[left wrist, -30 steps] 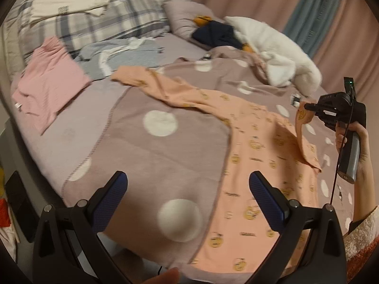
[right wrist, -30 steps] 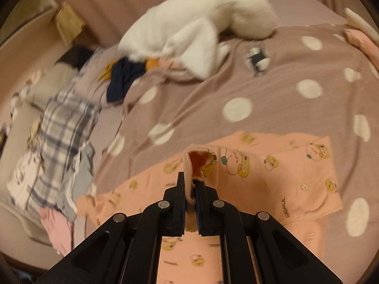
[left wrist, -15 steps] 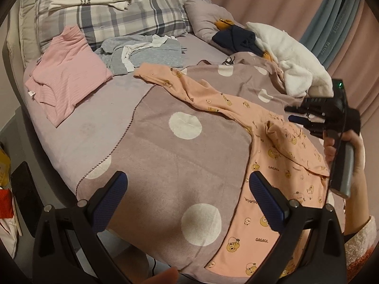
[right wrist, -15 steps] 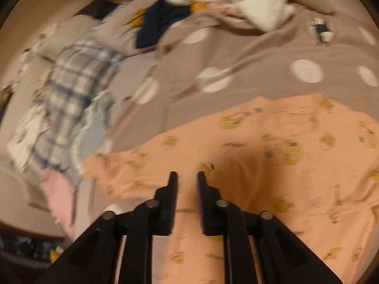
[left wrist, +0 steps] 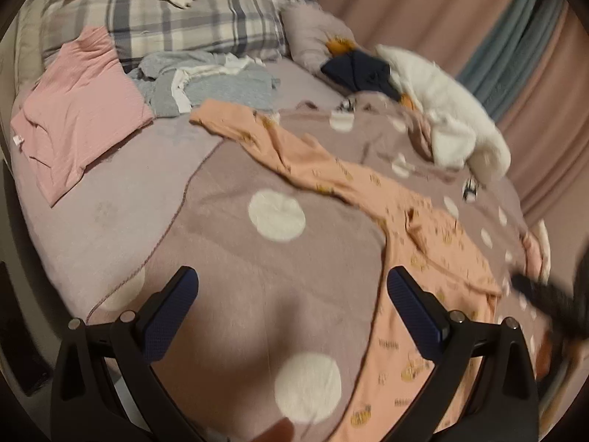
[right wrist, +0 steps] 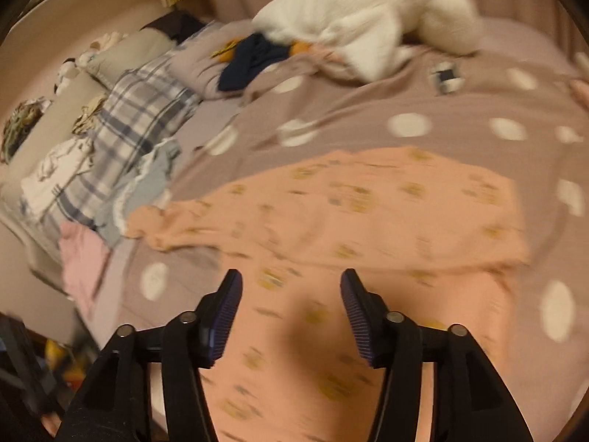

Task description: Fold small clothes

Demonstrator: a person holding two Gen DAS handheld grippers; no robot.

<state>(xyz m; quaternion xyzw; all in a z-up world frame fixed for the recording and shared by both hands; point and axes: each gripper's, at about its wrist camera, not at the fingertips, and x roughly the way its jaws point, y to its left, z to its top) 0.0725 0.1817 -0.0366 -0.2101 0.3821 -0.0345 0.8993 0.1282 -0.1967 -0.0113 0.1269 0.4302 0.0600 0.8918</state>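
A bed [left wrist: 92, 221] is filling a dimly, warmly lit room, its mauve blanket with white polka dots [left wrist: 276, 276] spreading across the mattress. A plaid pillow [left wrist: 191, 18] is resting at the head, beside a pale padded headboard [right wrist: 73, 48]. Dusty pink curtains [left wrist: 423, 11] are hanging along the far side, a grey-blue panel [left wrist: 515, 37] showing between them. A white fluffy throw [right wrist: 368, 11] is lying bunched near the curtains.

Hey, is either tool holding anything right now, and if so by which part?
Nothing is held. The left tool is open over the dotted blanket; the right tool is opening, empty, above the peach garment.
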